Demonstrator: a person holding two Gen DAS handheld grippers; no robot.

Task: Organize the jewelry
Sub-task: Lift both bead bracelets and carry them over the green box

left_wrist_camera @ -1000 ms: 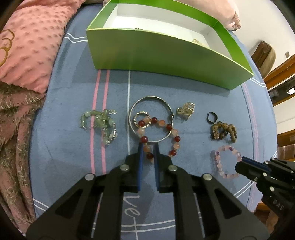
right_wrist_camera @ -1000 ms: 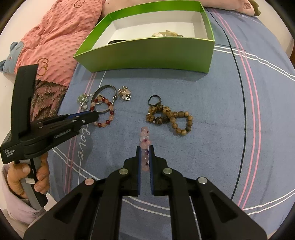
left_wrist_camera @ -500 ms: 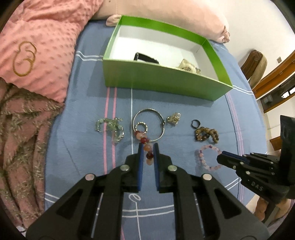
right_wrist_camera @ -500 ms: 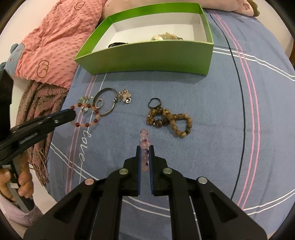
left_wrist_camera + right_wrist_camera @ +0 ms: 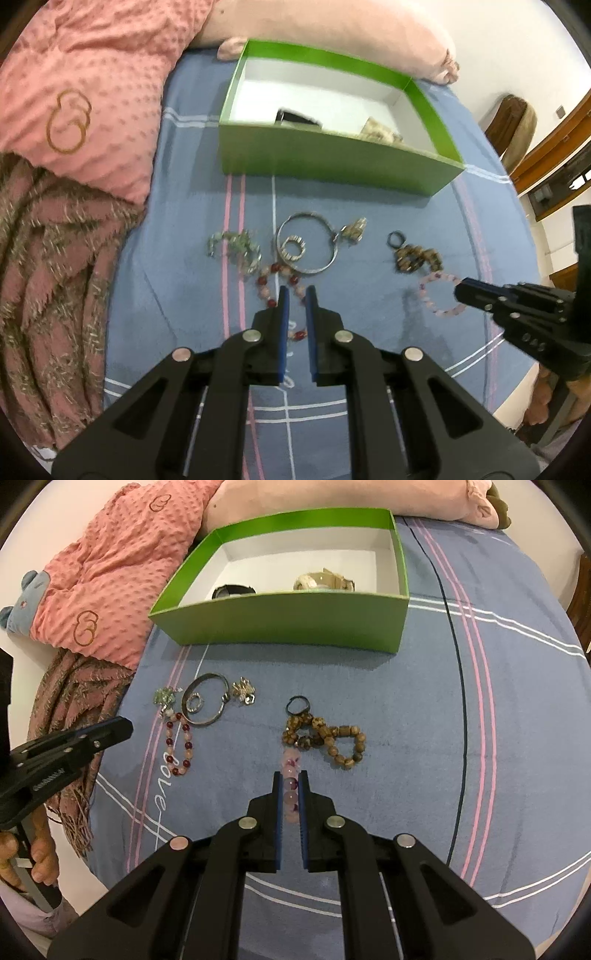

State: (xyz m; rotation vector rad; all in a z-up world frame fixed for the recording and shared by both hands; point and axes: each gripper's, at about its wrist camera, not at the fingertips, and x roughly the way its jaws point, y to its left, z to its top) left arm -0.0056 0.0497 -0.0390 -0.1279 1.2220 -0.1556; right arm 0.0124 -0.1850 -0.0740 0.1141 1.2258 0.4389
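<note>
My right gripper is shut on a pale pink bead bracelet, which shows as a ring at its tip in the left wrist view. The red and peach bead bracelet lies on the blue bedspread, under my left gripper, whose jaws stand slightly apart and grip nothing; the bracelet lies below them. The green box stands beyond, holding a black item and a cream item.
On the bedspread lie a silver bangle with a small ring inside, a green bead piece, a silver charm, a dark ring and a brown wooden bead bracelet. Pink blanket and fringed throw at left.
My left gripper has pulled back and up and let go of the red bead bracelet, which now lies nearer than the bangle. The right gripper still holds the pink bracelet.
</note>
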